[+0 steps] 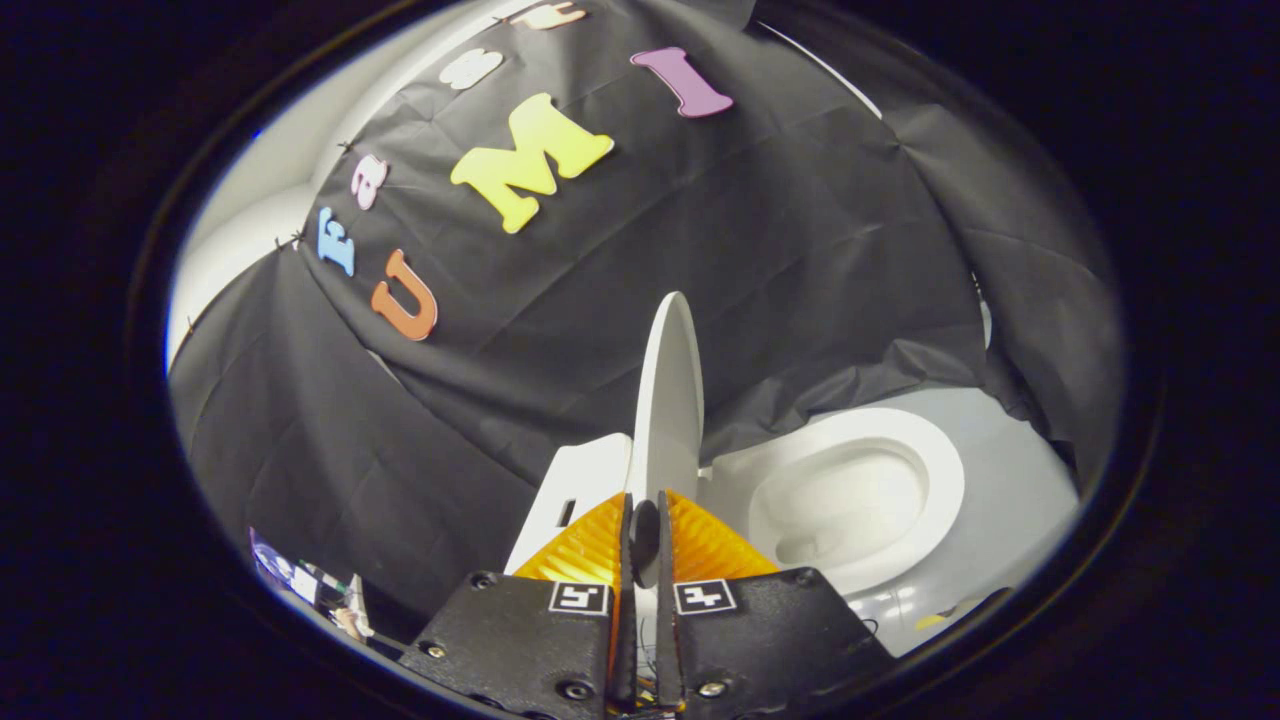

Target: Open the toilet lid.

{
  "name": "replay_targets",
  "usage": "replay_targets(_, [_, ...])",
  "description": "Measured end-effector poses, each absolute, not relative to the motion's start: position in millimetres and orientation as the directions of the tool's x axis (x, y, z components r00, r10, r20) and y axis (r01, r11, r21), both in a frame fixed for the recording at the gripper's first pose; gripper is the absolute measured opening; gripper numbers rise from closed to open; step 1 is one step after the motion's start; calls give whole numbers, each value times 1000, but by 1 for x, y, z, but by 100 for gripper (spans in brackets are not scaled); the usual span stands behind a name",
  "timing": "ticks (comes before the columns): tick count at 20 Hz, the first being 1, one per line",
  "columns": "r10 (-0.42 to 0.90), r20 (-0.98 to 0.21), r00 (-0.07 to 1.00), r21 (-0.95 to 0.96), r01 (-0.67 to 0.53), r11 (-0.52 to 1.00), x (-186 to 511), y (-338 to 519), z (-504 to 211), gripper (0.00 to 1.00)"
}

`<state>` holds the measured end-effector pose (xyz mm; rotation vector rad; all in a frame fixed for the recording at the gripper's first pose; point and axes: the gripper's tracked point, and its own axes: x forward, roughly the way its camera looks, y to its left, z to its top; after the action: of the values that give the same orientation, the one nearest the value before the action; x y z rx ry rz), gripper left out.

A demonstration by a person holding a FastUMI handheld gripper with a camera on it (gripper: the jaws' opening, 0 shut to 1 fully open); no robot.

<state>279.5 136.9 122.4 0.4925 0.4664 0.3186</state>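
The white toilet lid (668,390) stands raised, seen edge-on, rising straight ahead of my fingers. My gripper (645,515) is shut on the lid's lower edge, one finger on each side of it. To the right of the lid lies the white toilet seat (935,470) around the open bowl (835,500). The white tank (575,480) sits just left of the lid, behind my left finger.
Black cloth forms the booth wall behind and around the toilet. Pale floor (1020,500) shows beyond the bowl. Some small cluttered items (305,590) lie low to the left of the gripper.
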Motion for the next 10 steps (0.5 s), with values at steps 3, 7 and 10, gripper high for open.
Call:
replay_targets(3, [389, -353, 851, 486, -189, 853, 278, 149, 127, 11])
replay_targets(7, [397, -347, 850, 480, -202, 853, 277, 169, 134, 11])
replay_targets(10, [396, -347, 850, 465, -211, 860, 276, 183, 137, 11])
